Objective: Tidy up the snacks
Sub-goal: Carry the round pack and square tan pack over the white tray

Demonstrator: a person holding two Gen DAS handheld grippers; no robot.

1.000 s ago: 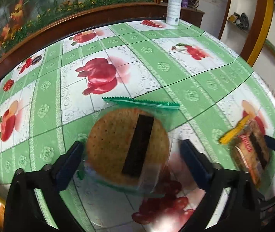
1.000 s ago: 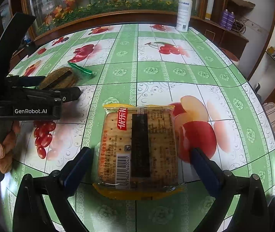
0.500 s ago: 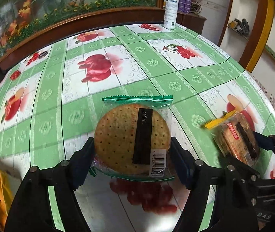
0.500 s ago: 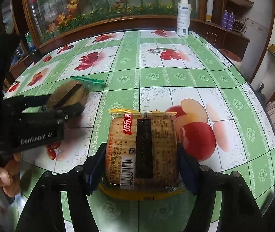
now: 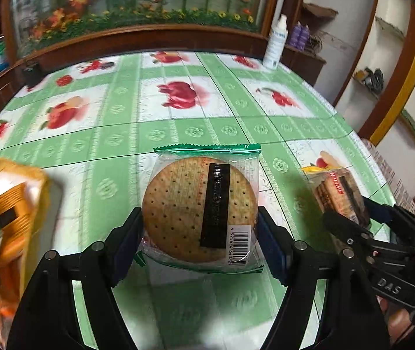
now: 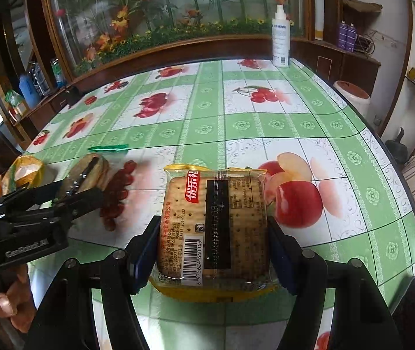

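Green-edged round cracker pack clamped in left gripper, clear of tablecloth. Yellow-edged square cracker pack pinched in right gripper. Left view only: blurred orange snack bag, cropped. Right view only: brown-lidded white tub.

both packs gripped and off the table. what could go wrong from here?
1. Left tool pinches the round cracker pack at its edges; squeeze may crack the cracker.
2. Right tool holds the square cracker pack by slick film; it could slip.
3. Orange snack bag sits close on the left; it may get bumped.
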